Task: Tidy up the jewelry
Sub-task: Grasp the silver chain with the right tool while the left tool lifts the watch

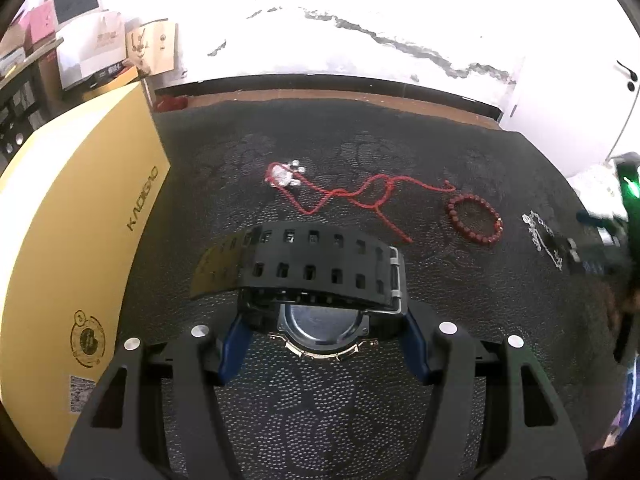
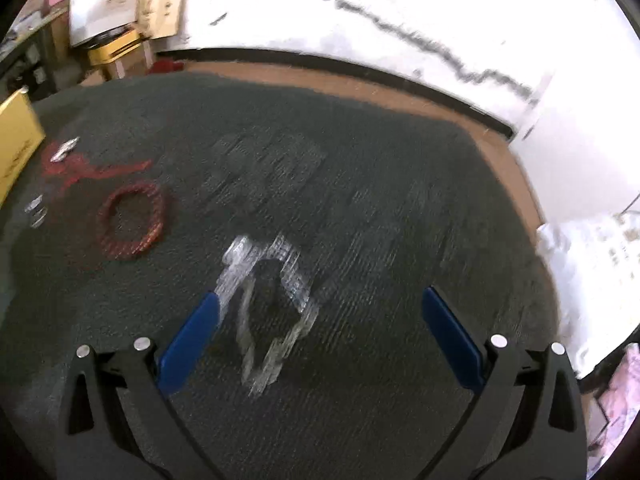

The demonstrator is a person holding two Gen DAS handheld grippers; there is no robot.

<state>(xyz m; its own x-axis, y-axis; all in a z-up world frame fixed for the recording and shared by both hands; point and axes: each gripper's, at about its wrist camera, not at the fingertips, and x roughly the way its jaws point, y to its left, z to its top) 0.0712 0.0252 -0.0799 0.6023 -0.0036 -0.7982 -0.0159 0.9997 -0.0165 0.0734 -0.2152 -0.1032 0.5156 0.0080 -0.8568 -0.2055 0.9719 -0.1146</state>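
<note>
My left gripper [image 1: 325,334] is shut on a black watch [image 1: 320,276], its blue pads [image 1: 236,340] pressing the case from both sides; the perforated strap loops above the fingers. On the dark patterned mat [image 1: 320,408] lie a red cord necklace [image 1: 360,196] with a silver pendant [image 1: 282,174], a red bead bracelet [image 1: 474,220] and a silver chain [image 1: 540,236]. In the blurred right wrist view my right gripper [image 2: 320,300] stands open above the silver chain [image 2: 272,304], which lies between the fingers and nearer the left pad [image 2: 192,340]. The bead bracelet [image 2: 132,220] lies to its left.
A large yellow box [image 1: 80,240] stands along the mat's left side, close to the watch. A wooden table edge [image 1: 320,94] and a white wall lie behind. Cartons [image 1: 104,48] are stacked at the back left. White cloth [image 2: 592,264] lies at the right.
</note>
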